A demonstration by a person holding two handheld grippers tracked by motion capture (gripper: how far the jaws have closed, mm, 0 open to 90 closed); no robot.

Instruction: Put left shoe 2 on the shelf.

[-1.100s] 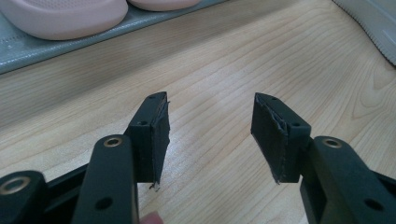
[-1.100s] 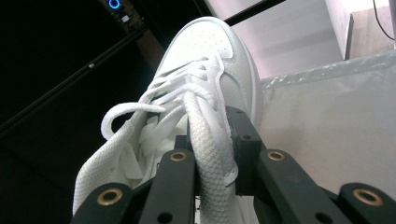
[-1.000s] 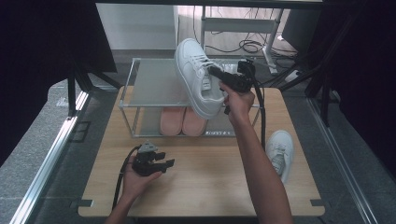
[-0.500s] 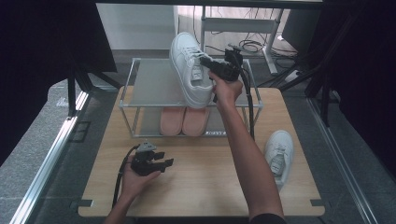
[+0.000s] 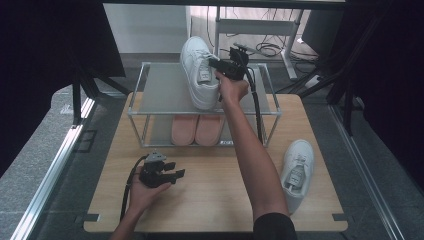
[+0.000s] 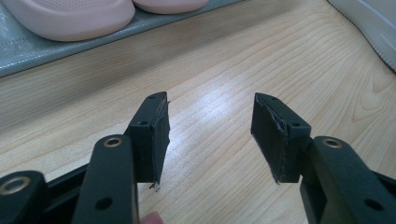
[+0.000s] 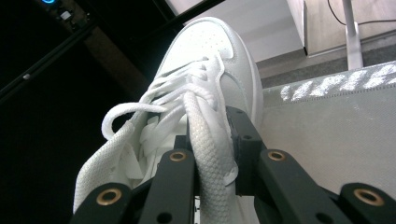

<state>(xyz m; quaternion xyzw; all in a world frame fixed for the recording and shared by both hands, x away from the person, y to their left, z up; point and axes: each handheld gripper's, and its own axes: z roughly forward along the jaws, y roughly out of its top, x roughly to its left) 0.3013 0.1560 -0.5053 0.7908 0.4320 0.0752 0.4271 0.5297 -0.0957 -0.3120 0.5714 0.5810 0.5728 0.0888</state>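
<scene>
Rack (image 5: 140,102) with pink slippers (image 5: 196,129) below, right tongs (image 5: 216,64) gripping white sneaker (image 5: 197,72) on top, left tongs (image 5: 176,175) open.

White laced sneaker (image 5: 198,71) on rack's top shelf (image 5: 160,90), toe pointing away.

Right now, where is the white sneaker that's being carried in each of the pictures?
High view: the held white sneaker sits top centre, over the rack's top shelf, pinched by the right gripper.
Left gripper view: not in it; the white shoe edge at top right is the other sneaker.
Right gripper view: centre, its collar clamped between the jaws.
Shared landmark: the grey rack shelf.
</scene>
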